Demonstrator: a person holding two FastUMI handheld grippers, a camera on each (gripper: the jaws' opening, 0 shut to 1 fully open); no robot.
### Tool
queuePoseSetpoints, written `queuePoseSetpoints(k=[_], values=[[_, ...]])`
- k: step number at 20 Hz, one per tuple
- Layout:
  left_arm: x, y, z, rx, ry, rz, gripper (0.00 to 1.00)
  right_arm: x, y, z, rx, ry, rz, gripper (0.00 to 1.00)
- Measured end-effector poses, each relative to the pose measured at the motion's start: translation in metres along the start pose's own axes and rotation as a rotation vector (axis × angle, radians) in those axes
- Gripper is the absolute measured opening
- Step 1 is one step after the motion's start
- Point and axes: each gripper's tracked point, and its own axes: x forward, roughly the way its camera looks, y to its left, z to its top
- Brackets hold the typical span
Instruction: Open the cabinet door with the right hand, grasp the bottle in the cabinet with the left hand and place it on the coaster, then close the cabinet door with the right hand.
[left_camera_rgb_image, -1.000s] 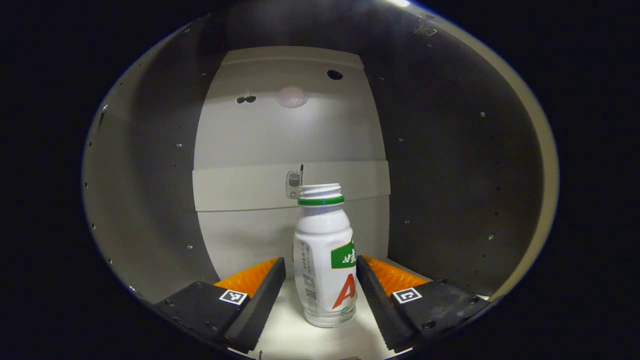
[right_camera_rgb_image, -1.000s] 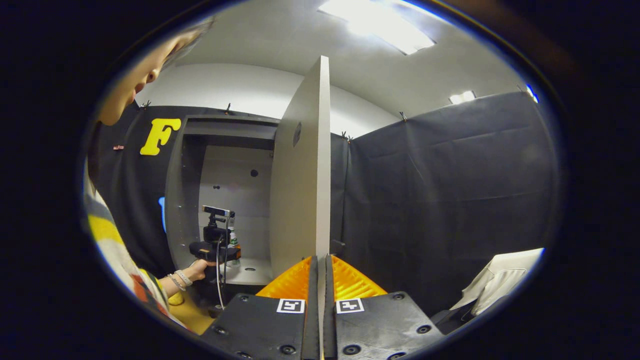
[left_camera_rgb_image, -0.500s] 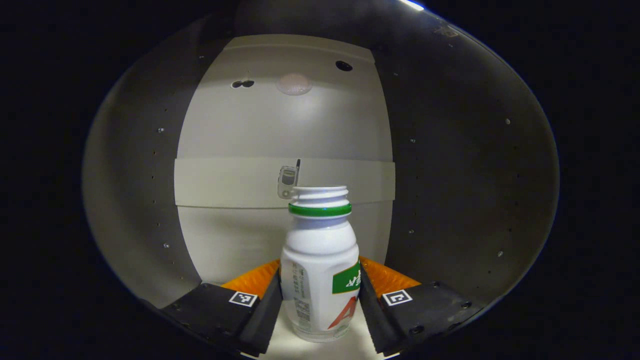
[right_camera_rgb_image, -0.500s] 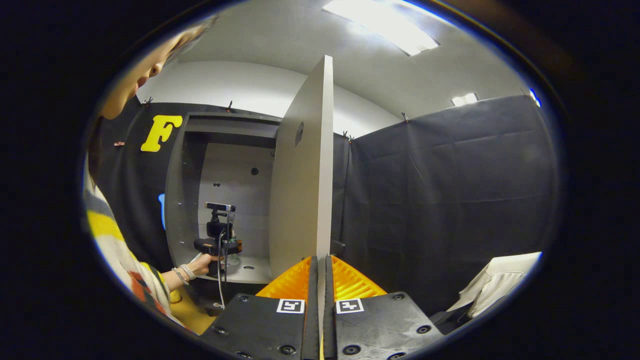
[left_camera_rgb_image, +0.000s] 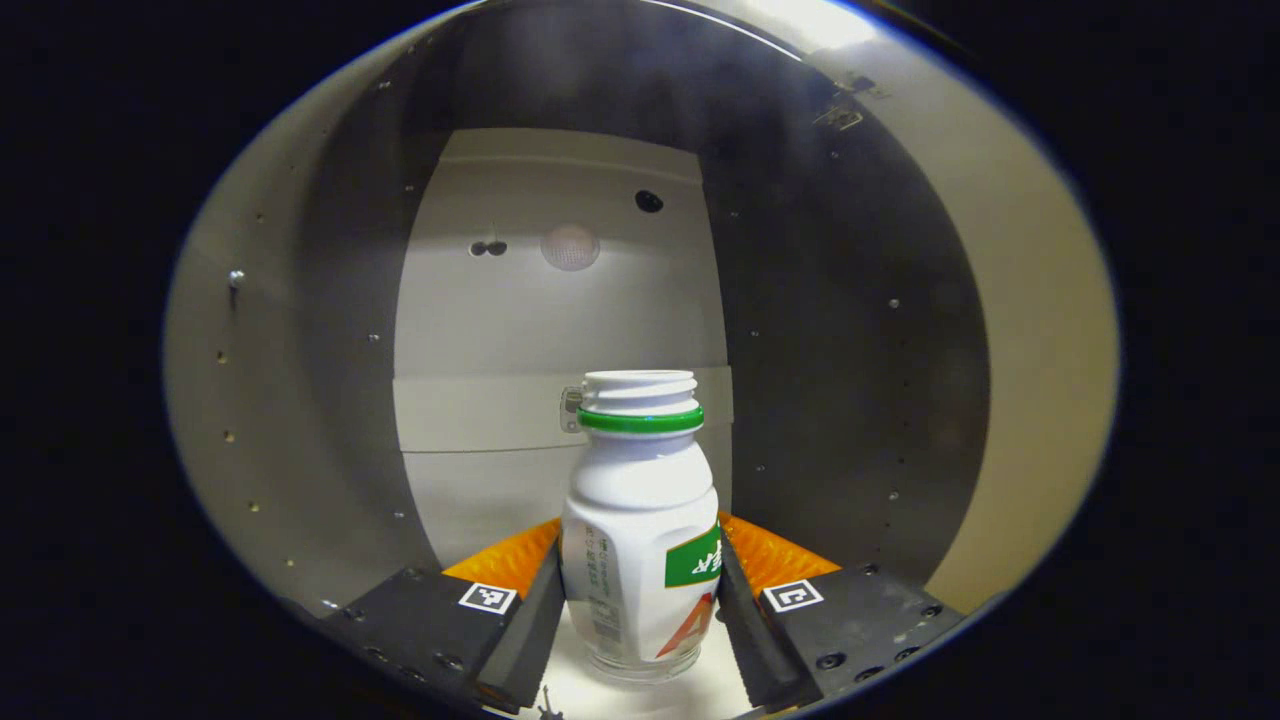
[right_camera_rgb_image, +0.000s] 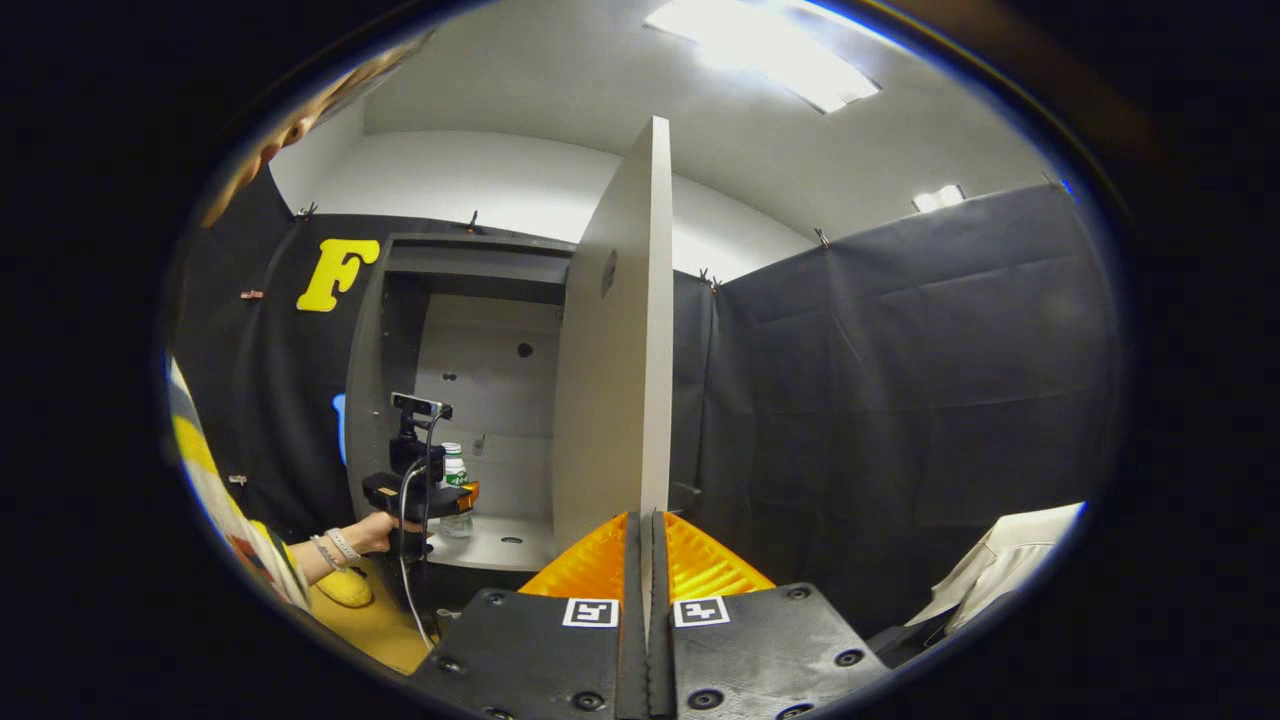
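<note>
A white bottle with a green neck ring and no cap stands upright between my left gripper's fingers, both of which press on its sides. It is inside the cabinet, just above the pale shelf floor. In the right gripper view the left gripper and the bottle sit at the cabinet's front opening, held by a hand. My right gripper is shut on the edge of the open cabinet door, which stands edge-on.
Dark side walls of the cabinet flank the bottle, and a pale back panel lies behind it. A yellow object lies low under the hand on a yellowish surface. Black cloth walls stand to the right.
The left gripper's fingers have shut on the bottle and drawn back toward the cabinet's front with it. The right gripper still holds the door edge, hardly moved.
</note>
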Motion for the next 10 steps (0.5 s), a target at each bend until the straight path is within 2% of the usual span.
queuePoseSetpoints(k=[6, 10], values=[[-0.092, 0.002, 0.015, 0.016, 0.003, 0.033, 0.75, -0.006, 0.014, 0.003, 0.057, 0.001, 0.183, 0.08], [-0.162, 0.009, 0.012, -0.042, 0.016, 0.145, 0.75, -0.014, 0.029, -0.003, 0.069, 0.035, 0.356, 0.08]])
